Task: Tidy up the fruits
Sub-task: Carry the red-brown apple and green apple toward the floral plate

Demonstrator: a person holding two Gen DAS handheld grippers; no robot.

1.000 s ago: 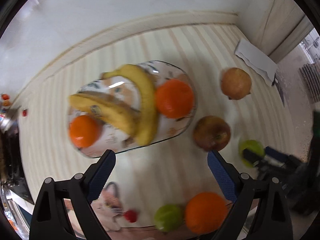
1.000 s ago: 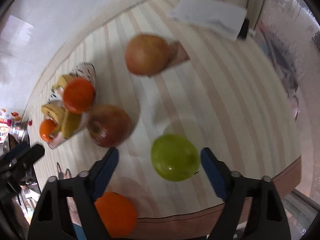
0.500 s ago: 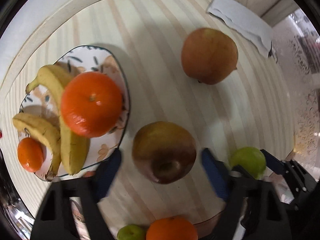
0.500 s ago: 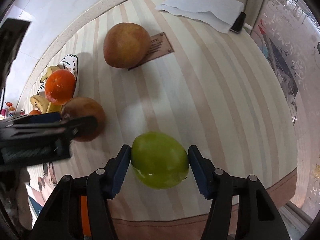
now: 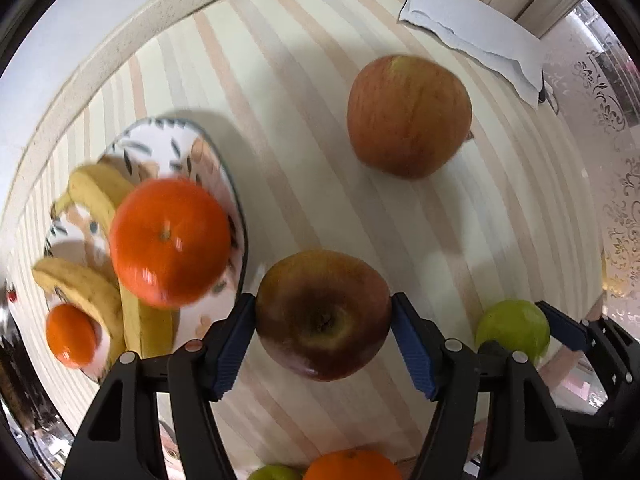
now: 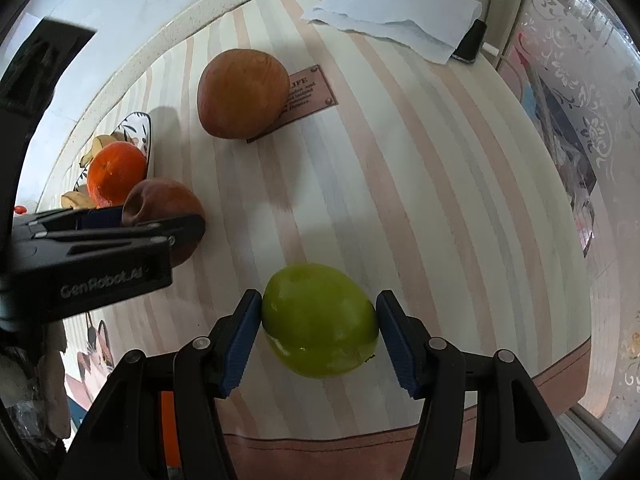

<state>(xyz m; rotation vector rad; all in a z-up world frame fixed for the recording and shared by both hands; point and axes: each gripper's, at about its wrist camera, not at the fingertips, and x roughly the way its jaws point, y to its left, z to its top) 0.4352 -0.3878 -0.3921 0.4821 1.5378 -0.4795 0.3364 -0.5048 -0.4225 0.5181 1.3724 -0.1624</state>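
**Striped bench, both apples grabbed**

Left gripper (image 5: 323,316) just closed on the dark red apple (image 5: 323,314) beside the plate (image 5: 224,168); right gripper (image 6: 319,322) pinched the green apple (image 6: 320,320) near the bench's front edge. Probably lifting next, plate-bound I guess.

The green apple (image 6: 320,320) looks waxy and glossy. The dark red apple (image 5: 323,314) is smooth with a dull sheen. Beside it, the glazed plate (image 5: 224,168) shines. The table (image 6: 400,200) wears matt striped cloth; crumpled white paper (image 6: 392,20) lies on it.
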